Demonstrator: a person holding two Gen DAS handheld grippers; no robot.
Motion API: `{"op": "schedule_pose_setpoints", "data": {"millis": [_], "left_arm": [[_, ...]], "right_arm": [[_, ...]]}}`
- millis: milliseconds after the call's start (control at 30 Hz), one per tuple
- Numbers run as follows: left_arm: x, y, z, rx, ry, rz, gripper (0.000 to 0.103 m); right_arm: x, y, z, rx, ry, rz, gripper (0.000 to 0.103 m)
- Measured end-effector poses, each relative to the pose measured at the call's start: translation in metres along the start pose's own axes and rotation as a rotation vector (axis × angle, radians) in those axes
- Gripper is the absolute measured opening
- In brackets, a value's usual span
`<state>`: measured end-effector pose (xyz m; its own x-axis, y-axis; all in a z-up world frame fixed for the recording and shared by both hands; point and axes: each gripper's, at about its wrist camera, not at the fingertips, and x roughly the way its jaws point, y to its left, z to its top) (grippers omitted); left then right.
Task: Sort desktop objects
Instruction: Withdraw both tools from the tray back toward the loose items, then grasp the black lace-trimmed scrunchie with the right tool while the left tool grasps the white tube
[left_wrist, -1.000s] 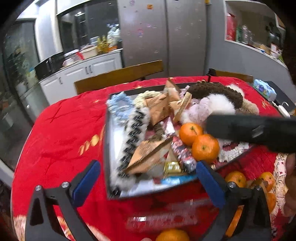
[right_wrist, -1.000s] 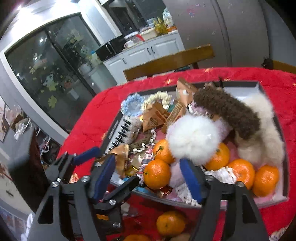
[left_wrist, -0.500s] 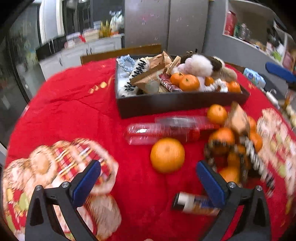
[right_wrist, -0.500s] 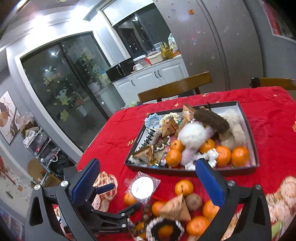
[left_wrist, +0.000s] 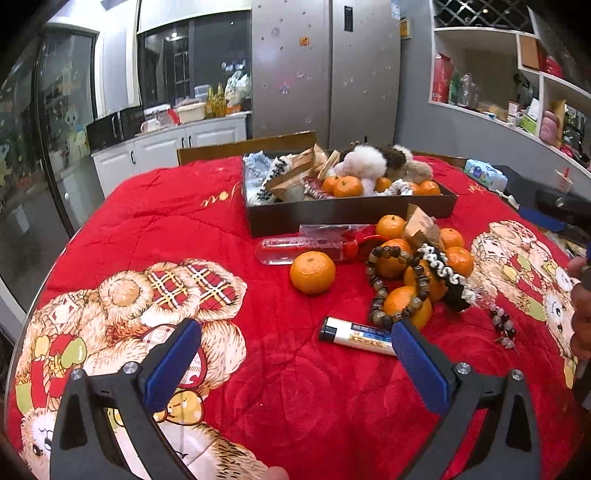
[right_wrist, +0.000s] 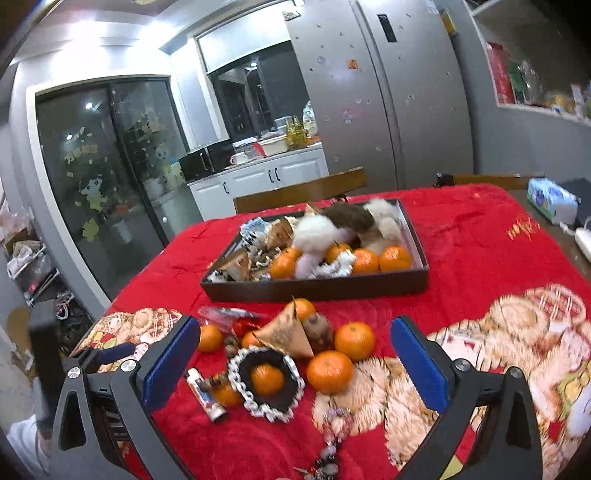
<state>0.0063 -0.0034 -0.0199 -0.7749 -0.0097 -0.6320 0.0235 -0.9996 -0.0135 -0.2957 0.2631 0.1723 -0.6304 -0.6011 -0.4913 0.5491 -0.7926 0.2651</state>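
A dark tray (left_wrist: 351, 212) at the far side of the red-clothed table holds mandarins, fluffy hair ties and snack packets; it also shows in the right wrist view (right_wrist: 317, 288). In front of it lies a loose pile: several mandarins (left_wrist: 312, 272), a wooden bead bracelet (left_wrist: 384, 291), a black-and-white scrunchie (right_wrist: 266, 380), a triangular packet (right_wrist: 286, 334), a lighter (left_wrist: 356, 335) and a clear plastic packet (left_wrist: 295, 247). My left gripper (left_wrist: 295, 363) is open and empty above the near cloth. My right gripper (right_wrist: 295, 363) is open and empty, just short of the pile.
A crystal bead string (right_wrist: 330, 448) lies near the front edge. A tissue pack (left_wrist: 484, 173) and a white cable sit at the far right. Wooden chairs (left_wrist: 247, 146) stand behind the table. The left gripper's body (right_wrist: 107, 352) shows at the left of the right wrist view.
Both grippers have pulled back and up from the tray toward the near side of the table. The loose pile in front of the tray has come into view. Both stay open.
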Motion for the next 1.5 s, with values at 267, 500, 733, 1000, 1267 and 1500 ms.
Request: {"op": "schedule_pose_setpoints", "data": {"millis": [267,500,733,1000,1267,1500], "left_arm": [[-0.003,-0.009,-0.002,0.026,-0.011,-0.058,0.103],[-0.006,-0.022,-0.004,0.091,-0.026,-0.087,0.103],[-0.009,-0.029,-0.004,0.126,-0.036,-0.109,0.103],[0.002,-0.036,-0.001,0.141,0.018,-0.159,0.103],[0.011,-0.036,0.005,0.101,0.03,-0.181,0.103],[0.015,-0.054,0.01,0.191,0.011,-0.146,0.103]], "right_arm": [[0.001,-0.003,-0.018,-0.027,0.012,-0.012,0.103],[0.004,0.02,-0.032,-0.145,0.017,-0.019,0.103],[0.009,0.024,-0.037,-0.166,0.037,-0.004,0.103],[0.009,0.03,-0.038,-0.169,0.072,0.01,0.103],[0.008,0.031,-0.04,-0.163,0.095,0.017,0.103],[0.008,0.033,-0.047,-0.195,0.111,0.016,0.103]]}}
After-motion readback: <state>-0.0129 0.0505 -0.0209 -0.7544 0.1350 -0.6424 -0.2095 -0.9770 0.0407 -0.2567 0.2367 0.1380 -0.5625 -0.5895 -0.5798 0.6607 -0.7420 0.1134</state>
